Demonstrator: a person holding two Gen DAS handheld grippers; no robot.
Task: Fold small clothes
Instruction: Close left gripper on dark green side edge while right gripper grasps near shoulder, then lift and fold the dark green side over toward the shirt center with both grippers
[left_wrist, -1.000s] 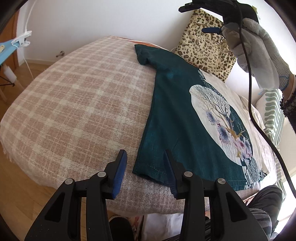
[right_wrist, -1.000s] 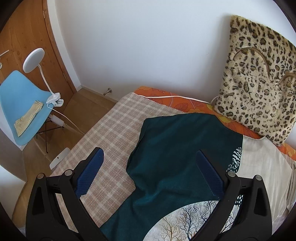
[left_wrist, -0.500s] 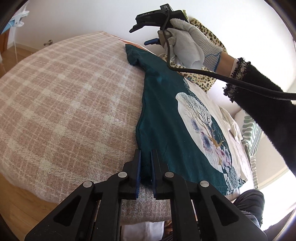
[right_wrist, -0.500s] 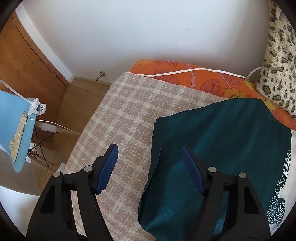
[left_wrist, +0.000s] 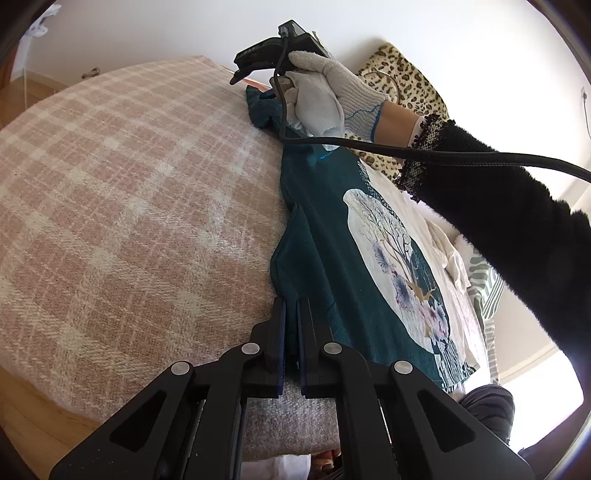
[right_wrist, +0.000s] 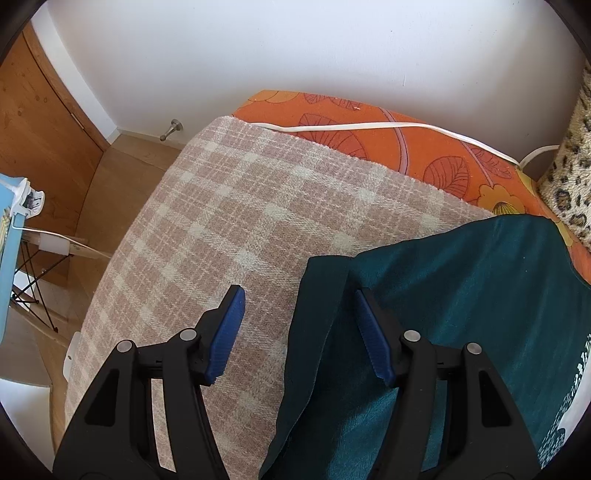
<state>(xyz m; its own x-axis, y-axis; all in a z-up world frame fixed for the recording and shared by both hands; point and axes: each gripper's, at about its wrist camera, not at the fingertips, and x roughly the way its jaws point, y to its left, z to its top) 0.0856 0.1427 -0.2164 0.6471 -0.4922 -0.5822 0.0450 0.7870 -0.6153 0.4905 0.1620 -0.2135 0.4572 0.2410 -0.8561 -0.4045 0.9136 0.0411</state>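
Left gripper (left_wrist: 291, 332) was clamped on the near hem corner of the teal t-shirt (left_wrist: 325, 236), fabric pinched between its blue pads, at 6 o'clock in the left wrist view. Right gripper (right_wrist: 299, 325) was closing: jaws part-spread, straddling the shirt's sleeve edge (right_wrist: 325, 295), one pad over the plaid blanket (right_wrist: 229, 206), the other over teal cloth. Pads weren't pressing on fabric yet, so no grip there.

Shirt lay flat, print side up, along the right half of the blanket, running from 6 o'clock up to 12 in the left view. Gloved right hand (left_wrist: 321, 96) sat at 12 o'clock over the far sleeve. Leopard cushion (left_wrist: 406, 85) was at 1 o'clock behind it; orange sheet (right_wrist: 406, 147) showed past the blanket's far edge.

Step, as I read it: securing both ends of the shirt's left side ahead of the first lengthwise fold. Near end done, far end pending.

Next move needs the right jaws to close fully on the sleeve edge, catching both layers. Then both hands lift together and carry that side toward 3 o'clock, across the print, keeping the edge taut so it doesn't bunch.
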